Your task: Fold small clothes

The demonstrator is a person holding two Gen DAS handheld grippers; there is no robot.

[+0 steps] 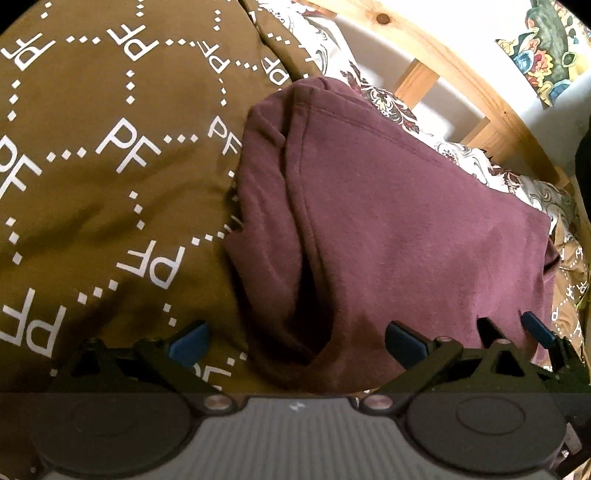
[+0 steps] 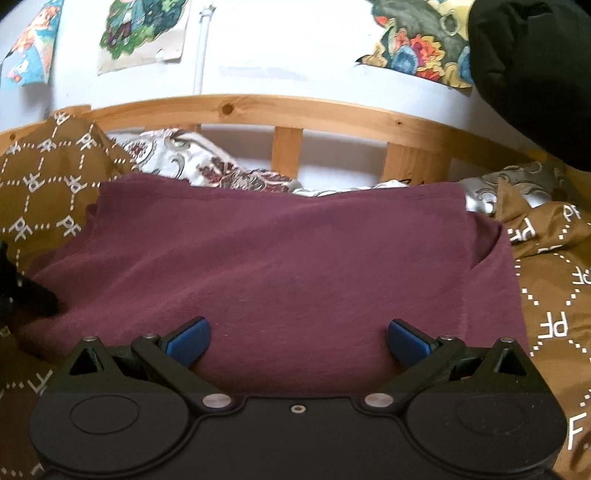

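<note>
The left gripper (image 1: 297, 341) has its jaws spread wide with nothing between them; its blue-padded fingertips (image 1: 190, 341) hover just above the near edge of a maroon garment (image 1: 388, 229). The left fingertip sits over the brown bedcover (image 1: 92, 177), the right one over the cloth. At the right of this view, the tips of the right gripper (image 1: 517, 332) rest over the same near edge.

In the right wrist view, the right gripper (image 2: 299, 341) is likewise wide apart and empty, both blue pads (image 2: 410, 341) poised over the garment's near hem. Whether they touch the fabric cannot be told.

The maroon garment (image 2: 280, 266) lies folded into a rough rectangle on the bedcover (image 2: 554, 295), which is printed with white dotted diamonds and "PF" letters. Seen from the right gripper, its long axis runs left to right, parallel to the wooden bed rail (image 2: 288, 110) behind it. From the left gripper, a stitched hem runs along its far edge, and a folded-in layer with a deep crease lies down the left side.

Beyond the garment's far edge lies a floral-patterned sheet (image 2: 207, 162), then the rail's slats and a white wall with coloured pictures (image 2: 144, 29). A dark sleeve (image 2: 535, 74) fills the upper right corner.
</note>
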